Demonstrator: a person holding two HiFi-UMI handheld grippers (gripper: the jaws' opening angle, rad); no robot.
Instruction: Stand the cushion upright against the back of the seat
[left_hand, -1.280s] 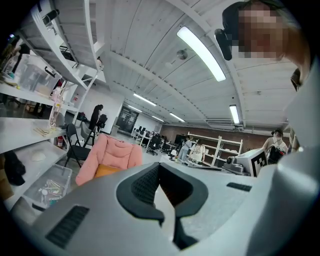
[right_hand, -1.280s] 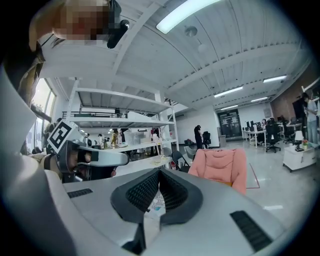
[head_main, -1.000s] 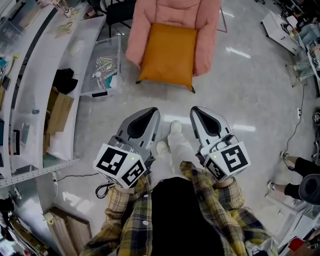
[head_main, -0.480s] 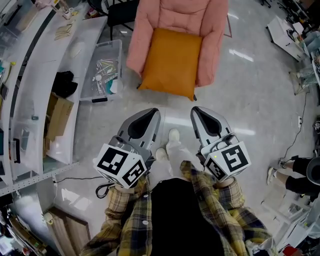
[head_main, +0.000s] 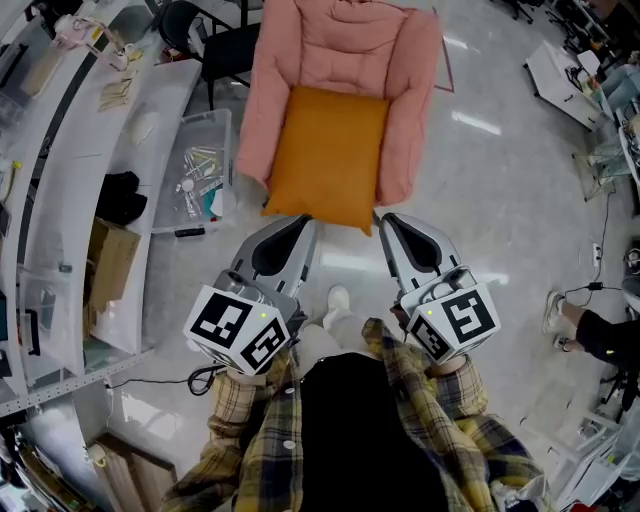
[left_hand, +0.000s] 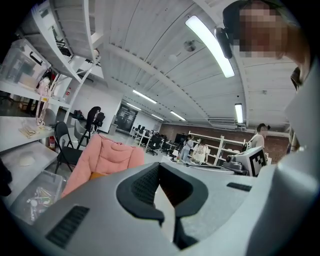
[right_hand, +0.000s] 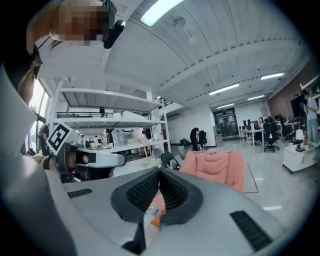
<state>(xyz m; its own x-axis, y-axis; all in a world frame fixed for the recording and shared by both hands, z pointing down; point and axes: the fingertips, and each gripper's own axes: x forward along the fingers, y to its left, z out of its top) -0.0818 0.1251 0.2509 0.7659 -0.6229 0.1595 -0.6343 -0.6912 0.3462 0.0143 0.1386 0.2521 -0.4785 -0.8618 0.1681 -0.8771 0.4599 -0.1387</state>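
Orange cushion (head_main: 328, 155) flat on pink armchair (head_main: 340, 45) seat. L gripper (head_main: 304, 221) & R gripper (head_main: 388, 219): 2 clenched, empty.

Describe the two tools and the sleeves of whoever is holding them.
The left tool and right tool are smooth grey tapering shells with black ribbed pads. Each carries a white cube printed with black square markers. The sleeves are yellow-and-dark plaid.
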